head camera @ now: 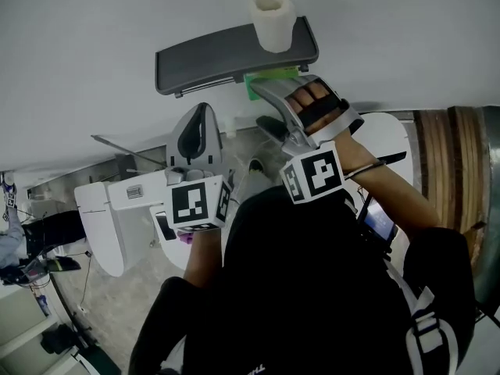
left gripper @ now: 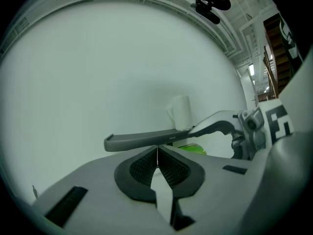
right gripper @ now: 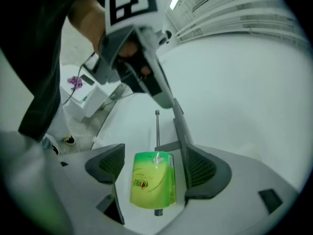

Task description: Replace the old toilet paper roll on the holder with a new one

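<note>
A grey wall holder with a shelf (head camera: 219, 53) carries a white toilet paper roll (head camera: 273, 22) standing on top. Under the shelf, a green-wrapped roll (right gripper: 152, 180) sits on the holder's metal rod (right gripper: 157, 131). My right gripper (right gripper: 152, 166) is open, with one jaw on either side of the green roll and a gap at each side. My left gripper (left gripper: 157, 155) is shut on nothing and hangs below and left of the shelf (left gripper: 146, 140). In the head view the left gripper (head camera: 201, 112) is left of the right gripper (head camera: 269, 87).
The white wall fills the space behind the holder. A white toilet (head camera: 117, 209) stands below on the left, on a tiled floor. A wooden panel (head camera: 445, 162) runs down the right side. The person's dark sleeves cover the lower middle.
</note>
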`<state>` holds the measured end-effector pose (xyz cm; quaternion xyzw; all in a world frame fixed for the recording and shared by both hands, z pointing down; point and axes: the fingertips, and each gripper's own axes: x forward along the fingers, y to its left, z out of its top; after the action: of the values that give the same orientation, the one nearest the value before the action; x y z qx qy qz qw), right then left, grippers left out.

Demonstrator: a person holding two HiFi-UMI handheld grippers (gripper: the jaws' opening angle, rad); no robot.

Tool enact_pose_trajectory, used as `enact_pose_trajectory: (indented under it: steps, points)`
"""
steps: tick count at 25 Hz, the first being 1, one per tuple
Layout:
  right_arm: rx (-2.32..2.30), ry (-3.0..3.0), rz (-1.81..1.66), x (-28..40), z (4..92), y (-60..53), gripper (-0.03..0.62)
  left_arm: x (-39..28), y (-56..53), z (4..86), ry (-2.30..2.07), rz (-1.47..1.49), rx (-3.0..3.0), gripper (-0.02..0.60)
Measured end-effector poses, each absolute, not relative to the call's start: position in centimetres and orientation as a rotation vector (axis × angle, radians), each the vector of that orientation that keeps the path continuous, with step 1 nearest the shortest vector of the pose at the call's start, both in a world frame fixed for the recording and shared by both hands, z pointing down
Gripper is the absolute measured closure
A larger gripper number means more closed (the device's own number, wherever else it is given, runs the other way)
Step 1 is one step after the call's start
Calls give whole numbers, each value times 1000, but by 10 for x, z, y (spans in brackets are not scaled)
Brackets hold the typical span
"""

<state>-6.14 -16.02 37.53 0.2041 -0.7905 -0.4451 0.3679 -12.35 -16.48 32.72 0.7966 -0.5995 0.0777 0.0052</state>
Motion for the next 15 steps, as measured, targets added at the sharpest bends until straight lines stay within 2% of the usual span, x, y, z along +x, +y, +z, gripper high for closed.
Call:
enact_pose_trajectory:
  steps: [5,7,10,12,15]
  points:
    - [480,-2435,-1098,-62,295,-120,194,-113,-162,325,-1856,218,2507,558]
    - [535,-2642,-1025,-51,255,-112,217,-107,-162,323,-1847,217,2522,558]
    - [739,-2868,-937,-15,206,-117,416,-101,-160,324,-1829,224,2538,558]
    - [931,-2992,-836,15,184,-127,482,-95,-158,322,-1819,239,2552,558]
    - [1206,-3106,-635,61,169,-145,536,-88,-156,320,-1807,226,2569,558]
